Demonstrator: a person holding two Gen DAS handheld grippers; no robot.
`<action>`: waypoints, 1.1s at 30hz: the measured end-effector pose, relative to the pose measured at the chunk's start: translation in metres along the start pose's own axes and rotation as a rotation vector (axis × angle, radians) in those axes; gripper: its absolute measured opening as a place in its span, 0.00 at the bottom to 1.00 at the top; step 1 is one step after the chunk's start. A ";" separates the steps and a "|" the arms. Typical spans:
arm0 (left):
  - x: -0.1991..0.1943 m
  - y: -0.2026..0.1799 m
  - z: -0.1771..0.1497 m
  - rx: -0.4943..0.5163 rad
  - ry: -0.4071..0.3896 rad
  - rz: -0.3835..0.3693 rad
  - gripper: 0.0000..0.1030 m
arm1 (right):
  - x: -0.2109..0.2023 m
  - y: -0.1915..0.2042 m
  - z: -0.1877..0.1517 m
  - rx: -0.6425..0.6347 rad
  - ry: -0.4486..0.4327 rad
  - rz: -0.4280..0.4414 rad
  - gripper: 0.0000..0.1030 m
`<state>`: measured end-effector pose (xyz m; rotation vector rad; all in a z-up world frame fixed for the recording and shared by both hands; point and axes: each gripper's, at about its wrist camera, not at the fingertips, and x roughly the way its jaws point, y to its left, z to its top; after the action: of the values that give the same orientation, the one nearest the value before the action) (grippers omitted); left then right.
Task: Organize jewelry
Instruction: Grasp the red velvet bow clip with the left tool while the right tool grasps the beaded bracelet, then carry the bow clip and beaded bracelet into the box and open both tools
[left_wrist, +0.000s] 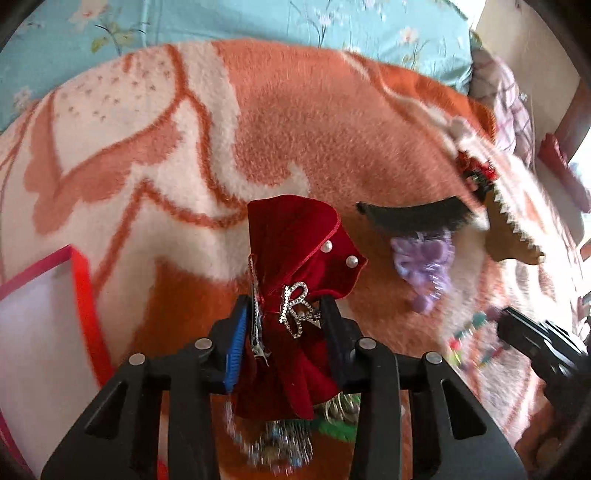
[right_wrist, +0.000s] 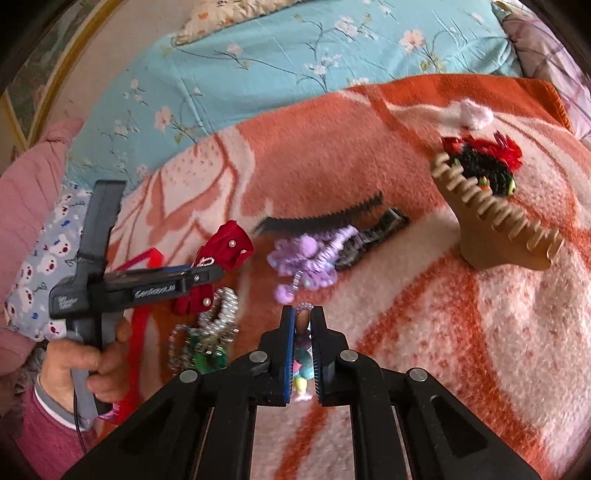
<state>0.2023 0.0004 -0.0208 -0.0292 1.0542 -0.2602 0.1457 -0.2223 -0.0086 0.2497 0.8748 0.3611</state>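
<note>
Left wrist view: your left gripper (left_wrist: 286, 325) clamps the red velvet bow (left_wrist: 295, 258); pink box (left_wrist: 79, 280) sits to its left. Right gripper (right_wrist: 303, 325) pinches a bead strand (right_wrist: 302, 363).

bright daylight, glare at right, fisheye-warped edges, some motion blur.

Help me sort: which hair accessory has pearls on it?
The red velvet bow held between the left gripper fingers; the comb, purple scrunchie and tan claw clip carry none.
</note>
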 end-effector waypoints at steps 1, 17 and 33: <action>-0.007 0.001 -0.004 -0.003 -0.009 -0.002 0.35 | -0.001 0.003 0.002 -0.004 -0.003 0.005 0.07; -0.090 0.073 -0.052 -0.156 -0.127 0.045 0.34 | 0.007 0.082 0.013 -0.094 0.007 0.133 0.07; -0.111 0.180 -0.079 -0.327 -0.145 0.158 0.35 | 0.073 0.199 0.022 -0.197 0.073 0.292 0.07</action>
<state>0.1181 0.2079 0.0082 -0.2541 0.9397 0.0587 0.1647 -0.0126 0.0255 0.1821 0.8692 0.7282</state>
